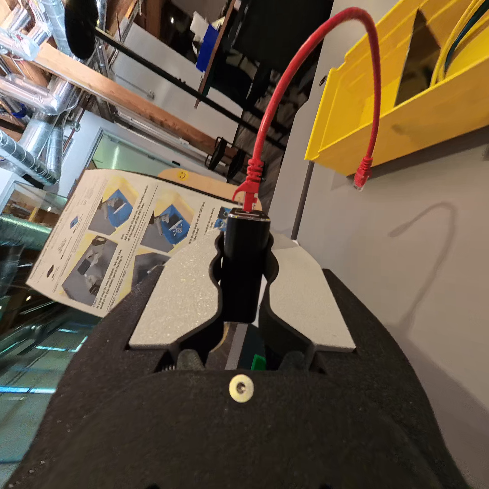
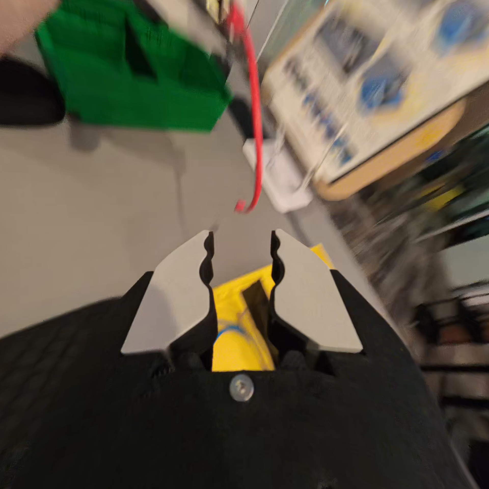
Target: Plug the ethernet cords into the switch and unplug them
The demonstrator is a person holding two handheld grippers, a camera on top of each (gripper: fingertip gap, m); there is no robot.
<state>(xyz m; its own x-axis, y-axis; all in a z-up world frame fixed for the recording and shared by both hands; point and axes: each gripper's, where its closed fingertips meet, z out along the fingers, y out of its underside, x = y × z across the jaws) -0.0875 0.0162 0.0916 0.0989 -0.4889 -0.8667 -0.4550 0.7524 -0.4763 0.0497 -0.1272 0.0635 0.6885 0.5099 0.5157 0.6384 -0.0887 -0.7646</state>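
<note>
Between the jaws of the left gripper (image 1: 244, 238) a black switch (image 1: 244, 264) is pinched, both grey fingers (image 1: 185, 277) pressing its sides, its port face turned away from the camera. One end of a red ethernet cord (image 1: 312, 66) is seated in a port on that face; the cord arches upward and its free plug (image 1: 362, 176) hangs in the air in front of a yellow bin (image 1: 383, 105), above the pale worktop (image 1: 397, 291). A printed instruction sheet (image 1: 111, 238) stands behind the switch on the left.

The left gripper is held tilted, so that the room appears rotated in its view, with the switch pointing forward along the fingers. The right gripper (image 2: 242, 232) is shown with its jaws spread and nothing between them; the red cord's (image 2: 255, 105) loose end hangs just ahead of its tips. This view is heavily smeared, and a green bin (image 2: 127, 79) is seen at upper left, while the yellow bin (image 2: 238, 330) lies below the fingers.

The step in hand is judged to be the capture of the free plug, for insertion or for removal of the cord. It is best done if the switch is kept steady, the plug body rather than the soft cable is taken, the latch tab is left reachable, and the plug is aligned squarely with a port before pressure is applied.
</note>
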